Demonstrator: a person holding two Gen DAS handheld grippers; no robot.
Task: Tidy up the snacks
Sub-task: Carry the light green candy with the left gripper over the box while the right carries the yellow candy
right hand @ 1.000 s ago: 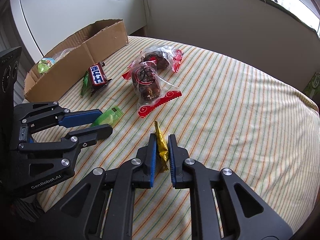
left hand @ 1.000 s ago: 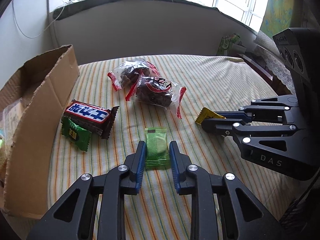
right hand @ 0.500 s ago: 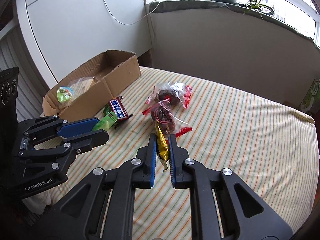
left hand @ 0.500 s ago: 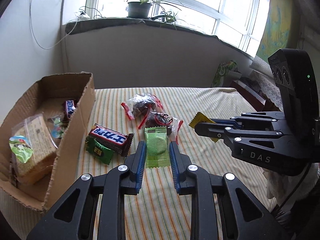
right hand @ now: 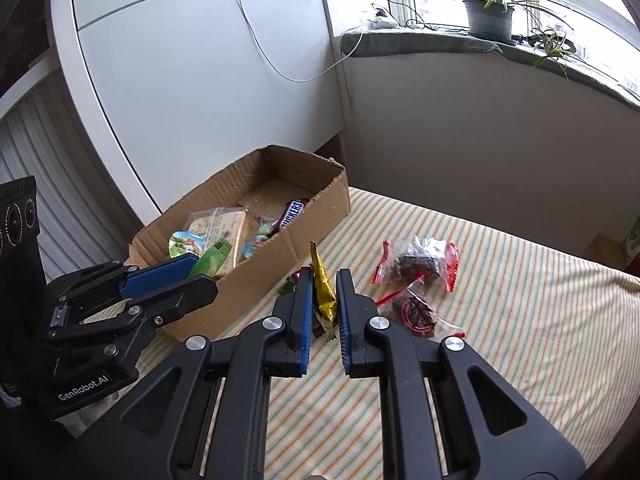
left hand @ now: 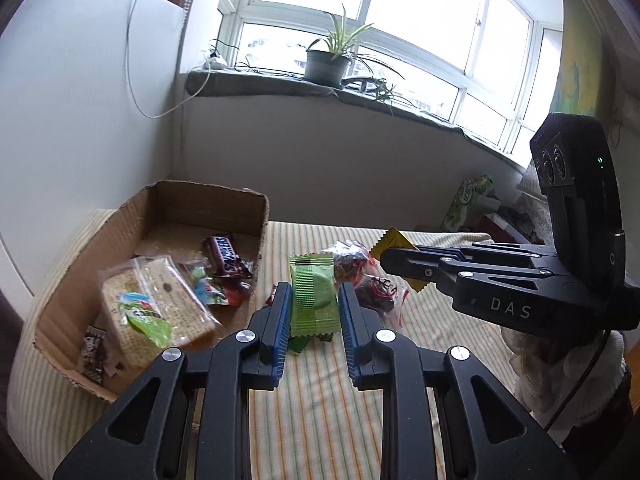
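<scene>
Cardboard box (left hand: pixel 120 236) sat leftmost, already holding a bar (left hand: pixel 224 258) lettered SNICKERS. Left gripper (left hand: pixel 311 306) pinched a green packet (left hand: pixel 312 300) clear of the striped cloth (left hand: pixel 320 408), seemingly bound for the box. Right gripper (right hand: pixel 324 304), marked DAS, clamped a gold wrapper (right hand: pixel 322 292); two red-trimmed bags (right hand: pixel 420 264) lay beyond.

A light green packet (left hand: pixel 312 296), a gold wrapper (right hand: pixel 323 292), brown cardboard box (right hand: pixel 320 208), a cloth (right hand: pixel 520 312) striped cream, orange and green, perhaps; clear red-edged bags (right hand: pixel 420 260).
</scene>
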